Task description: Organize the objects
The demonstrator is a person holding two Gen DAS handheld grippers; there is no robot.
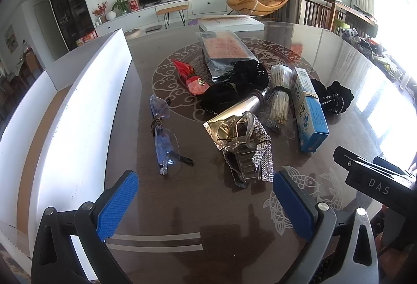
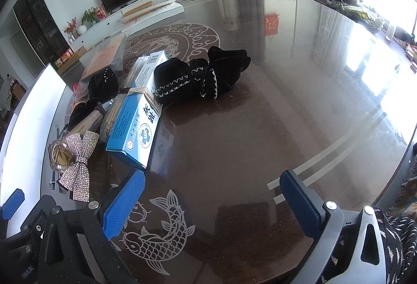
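Objects to sort sit in a loose pile mid-table (image 1: 208, 218), none held. We've got the left gripper (image 1: 206, 202) low over the near edge, pointing forward at the pile, jaws wide apart, blue pads (image 1: 117, 203) empty. Right gripper (image 2: 212, 202) same pose: low, level, jaws spread, nothing between the pads (image 2: 123, 202); its black body shows at the right edge of the left view.

Outward from the left gripper:
- rhinestone bow hair clip (image 1: 242, 143) just ahead, nearest item, clear claw part on top
- clear glasses (image 1: 164, 135) ahead-left, lying folded beside the white box wall (image 1: 86, 106)
- silver tube (image 1: 245, 104) touching the clip's far side
- bundle of sticks (image 1: 280, 99) tied with a black band, right of the tube
- blue-and-white carton (image 1: 310, 112) with a rubber band round it, touching the sticks
- black embroidered cloth (image 1: 333, 97) right of the carton
- black sequined cloth (image 1: 234, 86), red packet (image 1: 191, 76) and bagged orange item (image 1: 225, 52) further back

From the right gripper: carton (image 2: 138, 114) ahead-left, near corner just beyond the left pad; bow clip (image 2: 78, 161) left of it; black embroidered cloth (image 2: 203, 78) further out, touching the carton's far end. Fish inlay (image 2: 159, 229) lies on the table under the jaws
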